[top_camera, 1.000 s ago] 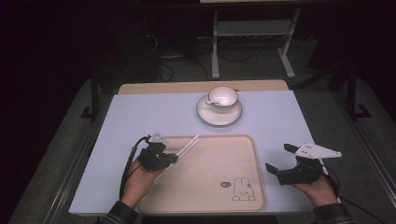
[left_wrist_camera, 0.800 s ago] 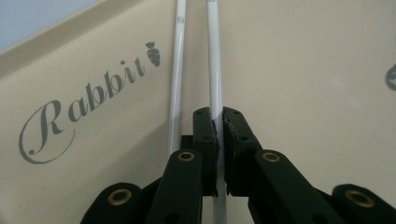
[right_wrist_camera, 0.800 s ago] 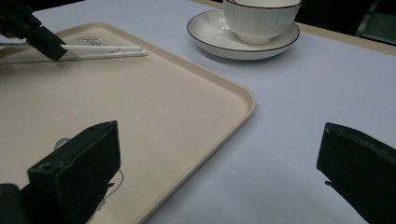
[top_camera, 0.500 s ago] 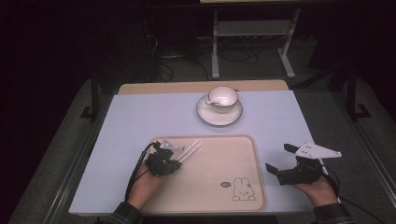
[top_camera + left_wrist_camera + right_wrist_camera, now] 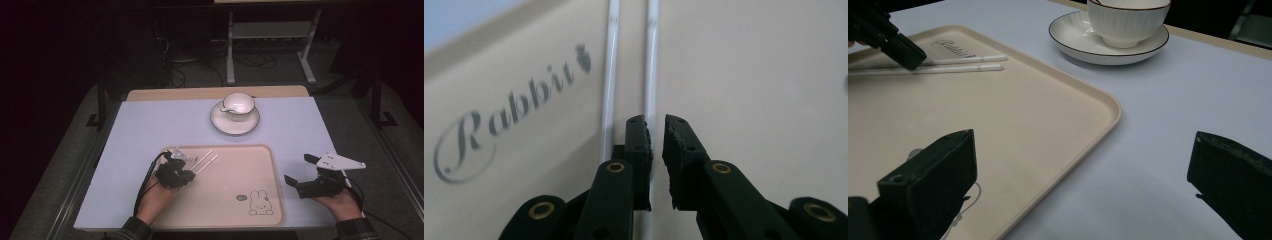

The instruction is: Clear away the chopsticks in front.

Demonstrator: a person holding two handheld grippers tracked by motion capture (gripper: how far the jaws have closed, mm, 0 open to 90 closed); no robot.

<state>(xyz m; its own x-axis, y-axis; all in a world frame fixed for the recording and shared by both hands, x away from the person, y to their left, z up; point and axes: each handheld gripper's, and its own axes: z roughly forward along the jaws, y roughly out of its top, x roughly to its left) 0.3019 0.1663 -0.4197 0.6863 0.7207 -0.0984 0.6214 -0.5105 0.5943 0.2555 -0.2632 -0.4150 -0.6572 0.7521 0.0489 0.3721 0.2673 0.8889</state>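
Two white chopsticks (image 5: pixel 205 161) lie side by side at the far left of a beige tray (image 5: pixel 235 175). My left gripper (image 5: pixel 192 173) is down on them. In the left gripper view the jaws (image 5: pixel 657 125) stand almost together around the right-hand chopstick (image 5: pixel 652 60), which still rests on the tray. The other chopstick (image 5: pixel 610 75) runs just outside the left jaw. My right gripper (image 5: pixel 297 168) hovers over the table right of the tray, wide open (image 5: pixel 1083 150) and holding nothing. From the right gripper view, the left gripper (image 5: pixel 900 50) sits on the chopsticks (image 5: pixel 963 64).
A white cup (image 5: pixel 238 104) stands on a saucer (image 5: pixel 235 125) behind the tray, on the pale blue table top (image 5: pixel 150 125). The tray carries a rabbit drawing (image 5: pixel 260 202) near its front right corner and a "Rabbit" print (image 5: pixel 509 115) by the chopsticks.
My left hand has moved right and slightly toward the person, bringing its gripper onto the near ends of the chopsticks. The right gripper has stayed still.
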